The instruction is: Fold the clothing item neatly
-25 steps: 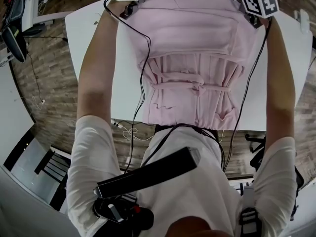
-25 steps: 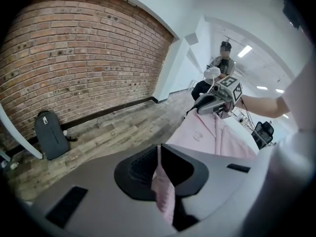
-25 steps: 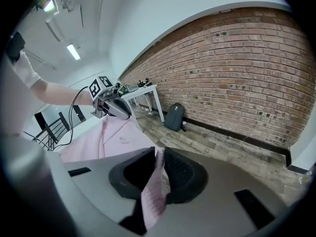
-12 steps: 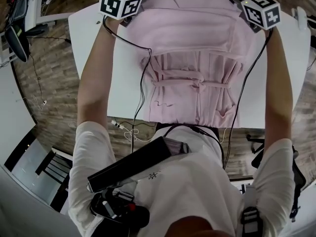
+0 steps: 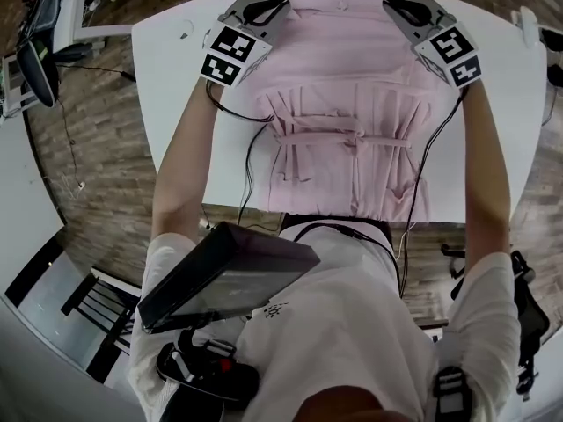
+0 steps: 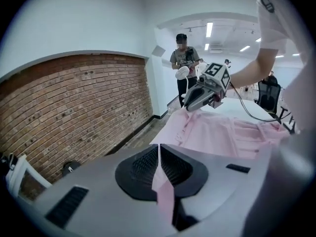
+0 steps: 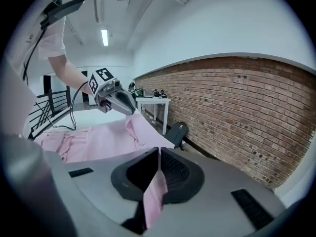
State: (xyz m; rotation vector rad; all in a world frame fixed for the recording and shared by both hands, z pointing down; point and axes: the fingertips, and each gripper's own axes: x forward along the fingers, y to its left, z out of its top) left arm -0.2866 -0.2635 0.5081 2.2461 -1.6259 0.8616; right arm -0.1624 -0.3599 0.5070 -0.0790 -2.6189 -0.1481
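A pink garment (image 5: 352, 104) with a tied waist belt (image 5: 352, 139) lies lengthwise on the white table (image 5: 176, 104), its near hem hanging at the table's front edge. My left gripper (image 5: 283, 5) is shut on the garment's far left corner, and my right gripper (image 5: 389, 5) on the far right corner. Both pairs of jaws have just been closing onto the fabric. In the left gripper view a strip of pink cloth (image 6: 163, 186) is pinched between the pads, with the right gripper (image 6: 190, 102) across the garment. The right gripper view shows the same pinch on cloth (image 7: 155, 191) and the left gripper (image 7: 129, 110) opposite.
Black cables (image 5: 251, 148) run from both grippers over the table to my body. A black flat device (image 5: 229, 275) hangs at my chest. A brick wall (image 6: 74, 112), a person (image 6: 185, 63) standing beyond the table, a side table (image 7: 153, 102) and a dark bag (image 7: 177, 130) surround it.
Both grippers have drawn toward me from the picture's top edge and rolled, raising the garment's far corners off the table. The black device at my chest has tilted.
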